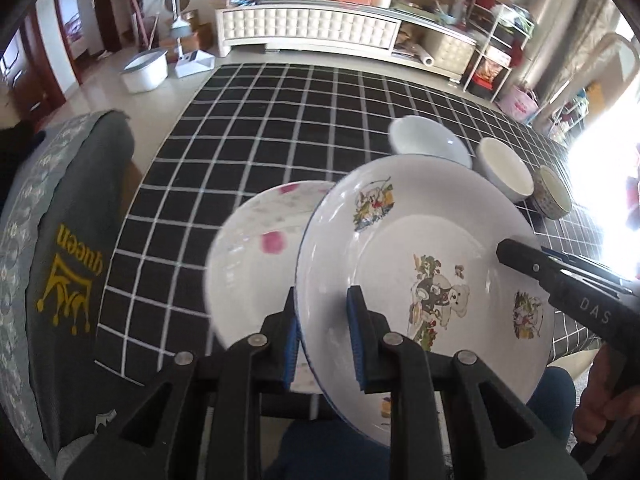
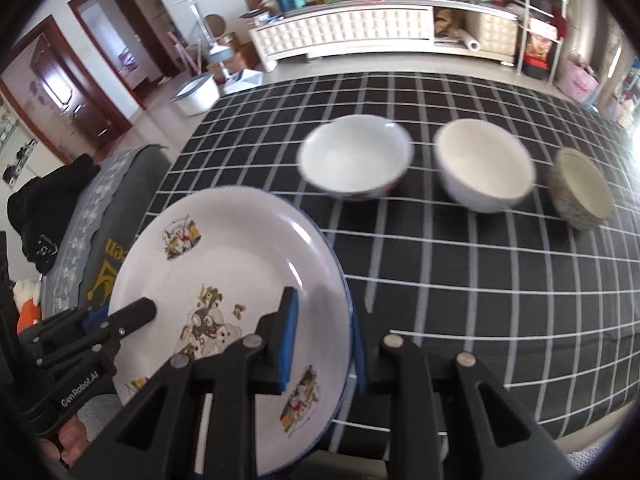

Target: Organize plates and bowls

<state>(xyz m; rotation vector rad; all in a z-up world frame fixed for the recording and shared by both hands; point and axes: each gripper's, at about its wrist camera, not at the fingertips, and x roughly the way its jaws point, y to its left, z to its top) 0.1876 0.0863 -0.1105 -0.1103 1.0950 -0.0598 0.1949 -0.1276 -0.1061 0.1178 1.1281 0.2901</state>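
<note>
A white plate with cartoon bear prints (image 1: 420,240) (image 2: 240,248) hangs tilted above the black checked tablecloth (image 1: 280,120). My left gripper (image 1: 324,300) (image 2: 148,308) is shut on its left rim. My right gripper (image 1: 516,254) (image 2: 324,312) is shut on the opposite rim, one finger over the face and one under it. Partly hidden below the held plate, a white plate with pink flowers (image 1: 256,232) lies on the cloth. Farther back stand two white bowls (image 2: 356,156) (image 2: 484,164) and a smaller patterned bowl (image 2: 584,188) in a row.
A grey cushion with yellow "queen" lettering (image 1: 72,240) lies against the table's left edge. Beyond the table are a white cabinet (image 1: 308,28) loaded with clutter, a white tub (image 1: 144,70) on the floor, and wire shelves (image 1: 496,52) at the right.
</note>
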